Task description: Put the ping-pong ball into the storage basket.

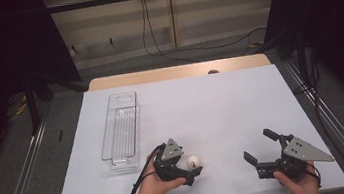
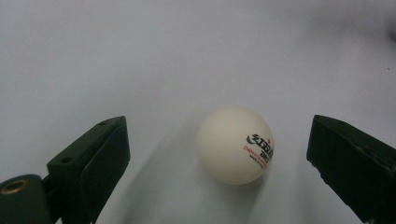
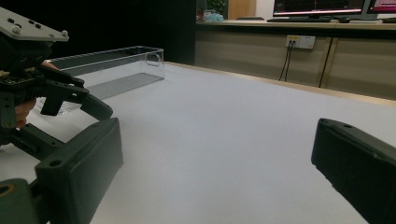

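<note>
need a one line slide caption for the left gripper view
Left gripper open around a white ping-pong ball resting on the white table, jaws clear of it on both sides.

Ball print (image 2: 259,150): too small to be read.
Left tool (image 1: 191,169): its jaw tips are hidden by its body.
Monitors (image 3: 319,6): cut off by the top edge.

High view overlooks table (image 1: 211,102); gripper views skim it closely.

The ball (image 2: 235,145) is creamy white with small black and red letters on it. It sits on a white table cover (image 1: 211,107). The long box (image 1: 120,131) is see-through, and the grippers' jaws are black.
</note>
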`<action>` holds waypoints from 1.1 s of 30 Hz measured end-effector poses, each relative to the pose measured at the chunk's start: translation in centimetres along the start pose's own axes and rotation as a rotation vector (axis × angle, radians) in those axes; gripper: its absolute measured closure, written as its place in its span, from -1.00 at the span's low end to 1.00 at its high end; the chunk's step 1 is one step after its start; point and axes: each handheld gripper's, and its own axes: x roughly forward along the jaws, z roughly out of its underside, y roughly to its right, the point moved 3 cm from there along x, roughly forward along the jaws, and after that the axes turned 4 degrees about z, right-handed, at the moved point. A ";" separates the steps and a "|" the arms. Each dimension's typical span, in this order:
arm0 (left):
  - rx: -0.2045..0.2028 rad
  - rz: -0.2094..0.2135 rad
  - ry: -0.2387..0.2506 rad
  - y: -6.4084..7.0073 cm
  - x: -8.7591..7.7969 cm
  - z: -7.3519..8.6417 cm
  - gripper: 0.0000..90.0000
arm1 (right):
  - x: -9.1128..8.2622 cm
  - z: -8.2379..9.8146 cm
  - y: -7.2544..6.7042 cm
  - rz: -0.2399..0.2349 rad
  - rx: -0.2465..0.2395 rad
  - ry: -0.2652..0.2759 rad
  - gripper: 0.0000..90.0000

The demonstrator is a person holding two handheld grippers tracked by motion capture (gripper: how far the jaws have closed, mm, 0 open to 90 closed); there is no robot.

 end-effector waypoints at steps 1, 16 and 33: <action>0.002 0.002 0.001 0.0 0.1 0.0 -0.86 | 0.0 0.0 0.0 0.003 0.003 0.001 -0.96; 0.008 -0.001 -0.017 0.2 0.5 0.0 -0.72 | 0.0 0.0 0.0 0.002 0.003 0.001 -0.96; 0.021 0.019 -0.041 0.4 0.9 -0.2 -0.62 | 0.0 -0.1 0.0 -0.002 0.003 0.004 -0.96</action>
